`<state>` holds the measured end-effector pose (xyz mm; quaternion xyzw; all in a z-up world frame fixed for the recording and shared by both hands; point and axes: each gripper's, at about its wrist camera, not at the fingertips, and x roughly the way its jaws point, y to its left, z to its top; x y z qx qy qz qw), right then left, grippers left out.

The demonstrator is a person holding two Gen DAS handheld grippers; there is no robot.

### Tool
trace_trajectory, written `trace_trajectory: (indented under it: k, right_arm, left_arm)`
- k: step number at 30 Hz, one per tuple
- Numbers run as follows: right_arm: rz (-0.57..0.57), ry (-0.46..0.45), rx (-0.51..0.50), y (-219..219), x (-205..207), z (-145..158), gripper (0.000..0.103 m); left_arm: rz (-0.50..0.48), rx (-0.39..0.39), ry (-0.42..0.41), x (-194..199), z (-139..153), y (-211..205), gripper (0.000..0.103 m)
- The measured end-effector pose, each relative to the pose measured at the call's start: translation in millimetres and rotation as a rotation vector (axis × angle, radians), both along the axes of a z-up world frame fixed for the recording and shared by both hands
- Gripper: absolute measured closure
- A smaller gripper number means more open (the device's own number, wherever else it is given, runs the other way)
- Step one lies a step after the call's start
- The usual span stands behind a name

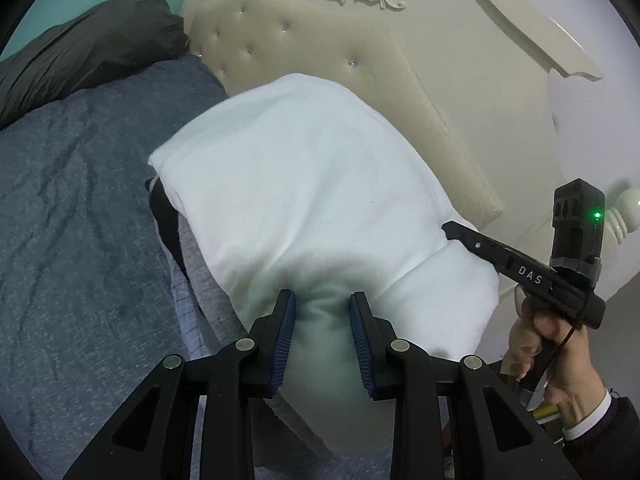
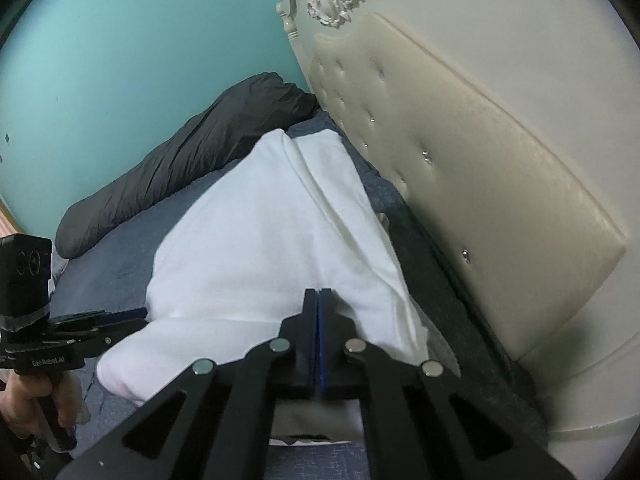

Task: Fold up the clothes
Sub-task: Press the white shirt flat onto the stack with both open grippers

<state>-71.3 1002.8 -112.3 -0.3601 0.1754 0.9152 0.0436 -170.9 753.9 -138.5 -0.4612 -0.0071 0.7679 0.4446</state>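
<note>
A white garment [image 1: 300, 180] lies folded in a thick bundle on the bed; the right wrist view shows it [image 2: 260, 248] reaching toward the headboard. My left gripper [image 1: 323, 300] is shut on a bunched near edge of it, the cloth squeezed between the blue pads [image 1: 286, 320]. The right wrist view has this gripper [image 2: 142, 314] at the garment's left edge. My right gripper [image 2: 319, 292] has its jaws pressed together above the garment's near right part. Whether thin cloth is pinched between them does not show. In the left wrist view its tip [image 1: 450, 229] touches the garment's right edge.
A blue-grey bedsheet [image 1: 72, 200] covers the mattress. A dark grey padded bundle [image 1: 88, 48] lies along the teal wall [image 2: 140, 40]. The cream tufted headboard [image 2: 460, 184] stands close on the right. Something black [image 1: 164, 216] peeks from under the garment's left side.
</note>
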Motion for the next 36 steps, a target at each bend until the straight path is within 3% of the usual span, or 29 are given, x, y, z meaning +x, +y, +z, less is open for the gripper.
trace_trajectory:
  k: [7,13,17,21,32,36]
  right_arm:
    - [-0.028,0.036,-0.024,3,13,-15,0.103]
    - [-0.030,0.071,-0.015,0,15,10,0.103]
    - [-0.017,0.112,-0.006,-9,20,32,0.103]
    - [0.038,0.135,0.000,-27,21,44,0.103]
    - [0.061,0.084,-0.046,-34,19,6,0.103]
    - [0.047,0.113,-0.088,-28,22,10,0.103]
  left_arm:
    - [-0.003,-0.014,0.018,1,-5,4,0.072]
    - [0.004,-0.016,0.048,0,18,0,0.074]
    - [0.007,0.029,0.062,3,40,-6,0.074]
    - [-0.047,0.042,0.079,17,51,2,0.074]
    - [-0.070,0.021,0.018,22,27,15,0.073]
    - [-0.065,0.028,0.029,27,34,14,0.073]
